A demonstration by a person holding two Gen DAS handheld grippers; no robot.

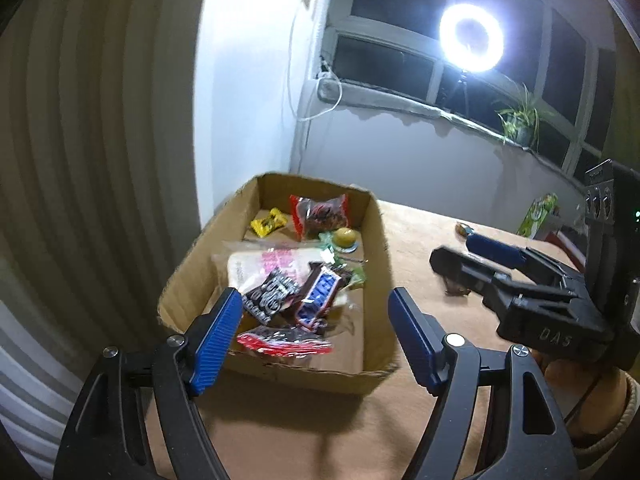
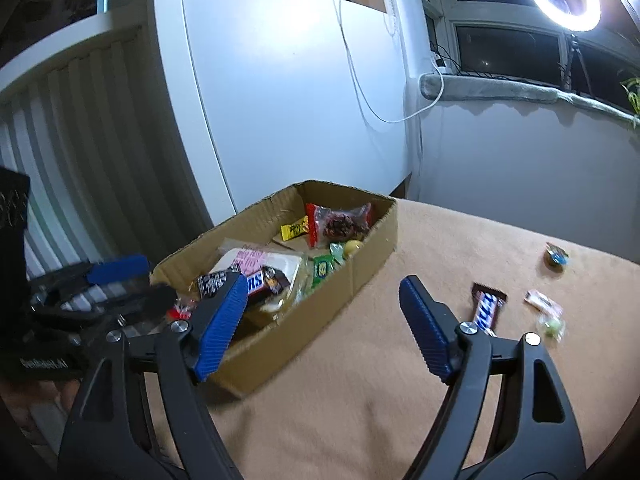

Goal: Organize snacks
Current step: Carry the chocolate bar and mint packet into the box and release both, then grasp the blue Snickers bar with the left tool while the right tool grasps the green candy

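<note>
Left tongs (image 1: pixel 316 336): spread, empty, over near end of open brown cardboard box (image 1: pixel 276 372) holding wrapped snacks.
Right tongs (image 2: pixel 322 320): spread, empty; brown-and-blue chocolate bar (image 2: pixel 487 309) on tan surface (image 2: pixel 360 400) just right of right finger.
Risk: finger snags box wall, shifts box; slick wrapper slips pinch.

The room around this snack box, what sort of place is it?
Probably a room at home, set up for filming. A potted plant sits on the sill under dark windows, a ring light stands there on a tripod, and the cardboard box rests on a cloth-covered table.
</note>
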